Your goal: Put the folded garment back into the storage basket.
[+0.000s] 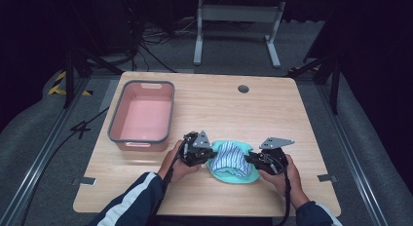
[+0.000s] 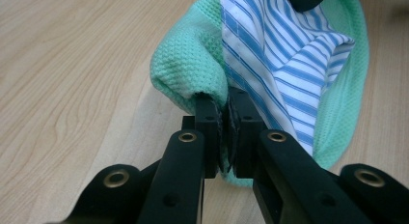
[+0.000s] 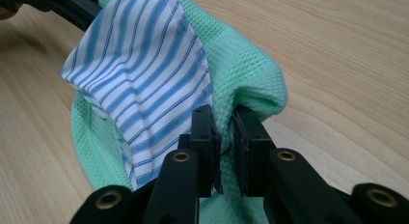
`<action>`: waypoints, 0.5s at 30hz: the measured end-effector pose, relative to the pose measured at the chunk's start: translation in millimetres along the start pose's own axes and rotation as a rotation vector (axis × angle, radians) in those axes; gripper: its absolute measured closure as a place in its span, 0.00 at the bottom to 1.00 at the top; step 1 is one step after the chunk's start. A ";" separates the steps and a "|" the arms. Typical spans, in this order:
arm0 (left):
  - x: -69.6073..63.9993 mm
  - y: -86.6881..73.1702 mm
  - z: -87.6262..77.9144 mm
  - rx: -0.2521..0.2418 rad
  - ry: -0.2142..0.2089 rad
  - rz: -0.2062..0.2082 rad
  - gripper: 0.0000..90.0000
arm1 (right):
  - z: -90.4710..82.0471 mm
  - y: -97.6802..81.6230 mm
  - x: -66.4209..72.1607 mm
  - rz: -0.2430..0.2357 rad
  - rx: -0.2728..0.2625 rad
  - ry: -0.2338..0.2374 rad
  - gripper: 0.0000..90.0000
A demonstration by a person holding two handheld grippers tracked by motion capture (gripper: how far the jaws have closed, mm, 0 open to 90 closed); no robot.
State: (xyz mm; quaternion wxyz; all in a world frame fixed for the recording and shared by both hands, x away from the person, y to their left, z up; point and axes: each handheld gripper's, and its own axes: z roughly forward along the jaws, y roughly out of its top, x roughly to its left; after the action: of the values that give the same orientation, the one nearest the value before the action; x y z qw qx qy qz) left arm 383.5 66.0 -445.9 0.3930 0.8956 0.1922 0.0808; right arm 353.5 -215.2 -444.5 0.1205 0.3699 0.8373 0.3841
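The green cloth (image 1: 233, 175), with a blue-striped cloth (image 1: 230, 158) bundled on it, is held at the near middle of the tabletop (image 1: 219, 109). Its left edge is pinched by the left gripper (image 2: 224, 105), its right by the right gripper (image 3: 225, 119). A pink bin (image 1: 115, 120) stands well apart.

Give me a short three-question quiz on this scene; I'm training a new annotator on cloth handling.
1. True or false: both tongs are shut on the green cloth.
2. What lies on top of the green cloth? A) a striped cloth B) a sponge C) a cup
3. On which side of the table, in the high view, does the pink bin stand?

Key:
1. True: the left tongs and the right tongs each pinch an edge.
2. A, the striped cloth.
3. The left side.
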 end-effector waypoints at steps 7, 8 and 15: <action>0.6 2.5 -4.2 -0.004 0.002 0.001 0.94 | -2.1 3.6 1.7 -0.004 -0.008 0.001 0.89; 0.3 3.1 -4.6 -0.004 0.003 0.003 0.94 | -2.2 4.1 1.5 -0.006 -0.009 -0.001 0.89; 2.9 8.1 -13.1 -0.020 0.017 0.003 0.94 | -5.5 10.2 2.4 -0.001 -0.026 -0.003 0.89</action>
State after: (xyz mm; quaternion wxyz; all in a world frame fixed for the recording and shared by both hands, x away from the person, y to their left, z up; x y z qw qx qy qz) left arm 384.5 71.0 -431.1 0.4000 0.8912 0.1935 0.0909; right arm 354.5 -212.1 -433.2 0.1267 0.3684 0.8323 0.3944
